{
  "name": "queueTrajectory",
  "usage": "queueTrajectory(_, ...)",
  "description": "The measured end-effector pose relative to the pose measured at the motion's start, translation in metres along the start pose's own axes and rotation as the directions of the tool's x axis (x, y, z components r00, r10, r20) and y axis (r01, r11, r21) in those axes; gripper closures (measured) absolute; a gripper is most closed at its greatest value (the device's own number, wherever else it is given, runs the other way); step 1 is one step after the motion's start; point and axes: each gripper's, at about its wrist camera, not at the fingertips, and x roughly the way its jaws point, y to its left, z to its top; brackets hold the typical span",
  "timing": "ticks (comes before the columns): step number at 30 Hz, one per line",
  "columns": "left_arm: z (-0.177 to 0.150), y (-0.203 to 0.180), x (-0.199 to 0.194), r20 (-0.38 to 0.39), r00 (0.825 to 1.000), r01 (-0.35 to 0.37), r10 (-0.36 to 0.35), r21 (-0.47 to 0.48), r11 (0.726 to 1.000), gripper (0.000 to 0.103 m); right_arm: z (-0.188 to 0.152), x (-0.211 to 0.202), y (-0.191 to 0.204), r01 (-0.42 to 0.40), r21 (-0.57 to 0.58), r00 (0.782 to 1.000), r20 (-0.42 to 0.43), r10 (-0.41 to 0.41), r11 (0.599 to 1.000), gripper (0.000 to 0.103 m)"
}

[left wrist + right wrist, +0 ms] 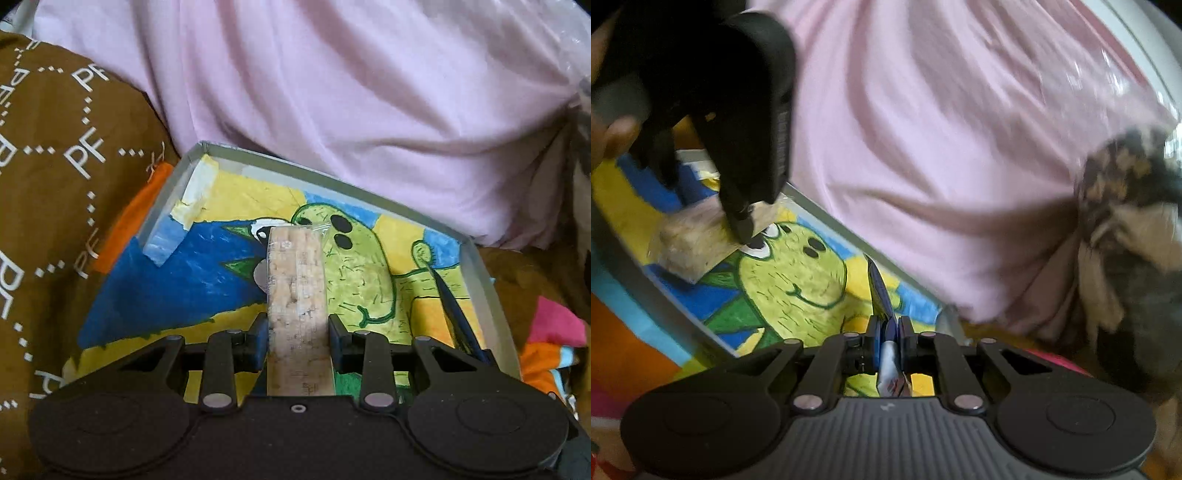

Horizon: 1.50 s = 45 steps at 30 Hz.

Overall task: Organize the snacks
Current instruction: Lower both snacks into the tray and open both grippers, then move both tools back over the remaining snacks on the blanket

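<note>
My left gripper [297, 328] is shut on a beige wafer snack in clear wrap [297, 291] and holds it over a shallow grey box [295, 168] with a painted cartoon bottom. My right gripper [888, 332] is shut on a thin blue snack packet [881, 291], held edge-on over the same box [827, 218]. In the right wrist view the left gripper [742, 225] shows at the upper left with the wafer snack [694, 240] low over the box. The blue packet also shows in the left wrist view [452, 306] at the box's right side.
A pink sheet [332, 92] lies bunched behind the box. A brown patterned cloth [55, 166] is at the left. Orange and pink fabric [554, 339] lies at the right. A dark patterned cloth [1126, 221] is at the right of the right wrist view.
</note>
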Motion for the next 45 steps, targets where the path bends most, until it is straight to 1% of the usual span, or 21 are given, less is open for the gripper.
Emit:
queueTrajectory(3,-0.001,-0.002,0.005,-0.011,1.0,-0.013,0.012,-0.006,1.0,0.068,0.0,0.004,-0.007,-0.023,0.052,0.999,-0.028,0.024,0.998,0.091)
queueTrajectory(4,-0.002,-0.003,0.006,-0.017,1.0,-0.019,0.019,-0.006,1.0,0.068,-0.001,0.005,-0.011,-0.037,0.087,0.998,-0.042,0.041,0.996,0.091)
queueTrajectory(5,-0.003,-0.003,0.007,-0.023,0.999,-0.028,0.027,-0.008,1.0,0.067,-0.001,0.005,-0.014,-0.049,0.117,0.997,-0.051,0.056,0.992,0.088)
queueTrajectory(6,-0.003,-0.003,0.007,-0.024,0.999,-0.032,0.032,-0.009,0.999,0.065,-0.002,0.006,-0.018,-0.07,0.152,0.995,-0.063,0.08,0.986,0.083)
queueTrajectory(7,-0.004,-0.003,0.005,-0.019,0.999,-0.034,0.034,-0.011,0.999,0.062,-0.002,0.008,-0.022,-0.085,0.185,0.993,-0.07,0.1,0.979,0.072)
queueTrajectory(8,-0.004,-0.003,0.003,-0.015,0.999,-0.032,0.032,-0.013,0.999,0.056,-0.001,0.009,-0.027,-0.1,0.221,0.99,-0.073,0.119,0.97,0.059)
queueTrajectory(9,-0.005,-0.003,0.001,-0.014,0.999,-0.033,0.033,-0.012,0.999,0.052,-0.002,0.009,-0.031,-0.111,0.256,0.988,-0.076,0.134,0.96,0.051)
queueTrajectory(10,-0.005,-0.003,-0.002,-0.008,0.999,-0.033,0.033,-0.011,0.999,0.045,-0.002,0.009,-0.035,-0.121,0.285,0.986,-0.074,0.148,0.951,0.04)
queueTrajectory(11,-0.005,-0.003,-0.005,-0.001,0.999,-0.034,0.034,-0.009,0.999,0.039,-0.003,0.009,-0.039,-0.135,0.32,0.984,-0.068,0.165,0.938,0.033)
queueTrajectory(12,-0.005,-0.004,-0.009,0.009,0.999,-0.037,0.037,-0.004,0.999,0.037,-0.003,0.008,-0.043,-0.144,0.352,0.982,-0.064,0.177,0.925,0.03)
queueTrajectory(14,-0.005,-0.005,-0.017,0.024,0.999,-0.035,0.035,0.007,0.999,0.031,-0.004,0.004,-0.05,-0.148,0.399,0.981,-0.055,0.185,0.905,0.016)
queueTrajectory(15,-0.005,-0.006,-0.022,0.032,0.999,-0.033,0.033,0.011,0.999,0.029,-0.003,0.002,-0.054,-0.147,0.417,0.982,-0.049,0.184,0.897,0.013)
queueTrajectory(17,-0.006,-0.007,-0.033,0.049,0.998,-0.029,0.028,0.018,0.999,0.017,-0.003,-0.007,-0.06,-0.141,0.445,0.985,-0.029,0.171,0.885,0.006)
queueTrajectory(18,-0.006,-0.008,-0.04,0.063,0.998,-0.029,0.028,0.022,0.999,0.015,-0.002,-0.012,-0.063,-0.137,0.452,0.987,-0.018,0.163,0.881,0.004)
queueTrajectory(19,-0.007,-0.008,-0.046,0.078,0.997,-0.028,0.026,0.028,0.999,0.01,-0.001,-0.017,-0.066,-0.135,0.457,0.988,-0.006,0.155,0.879,0.002)
queueTrajectory(20,-0.009,-0.009,-0.054,0.094,0.995,-0.028,0.025,0.035,0.999,0.007,0.001,-0.023,-0.069,-0.135,0.464,0.989,0.009,0.148,0.876,0.0)
queueTrajectory(23,-0.013,-0.01,-0.076,0.14,0.99,-0.032,0.026,0.047,0.998,0.001,0.005,-0.042,-0.078,-0.131,0.489,0.991,0.039,0.128,0.862,0.0)
queueTrajectory(28,-0.023,-0.01,-0.112,0.194,0.981,-0.036,0.023,0.062,0.997,0.001,0.009,-0.074,-0.089,-0.129,0.523,0.992,0.059,0.115,0.843,0.0)
queueTrajectory(35,-0.051,-0.008,-0.163,0.251,0.968,-0.053,0.027,0.097,0.994,0.001,0.009,-0.124,-0.093,-0.14,0.533,0.99,0.07,0.121,0.834,0.0)
queueTrajectory(39,-0.069,-0.005,-0.19,0.269,0.963,-0.06,0.025,0.123,0.991,0.001,0.007,-0.153,-0.092,-0.158,0.526,0.987,0.081,0.136,0.836,0.0)
queueTrajectory(45,-0.097,0.005,-0.226,0.278,0.96,-0.073,0.029,0.149,0.986,0.001,-0.002,-0.194,-0.091,-0.193,0.517,0.981,0.073,0.182,0.834,0.0)
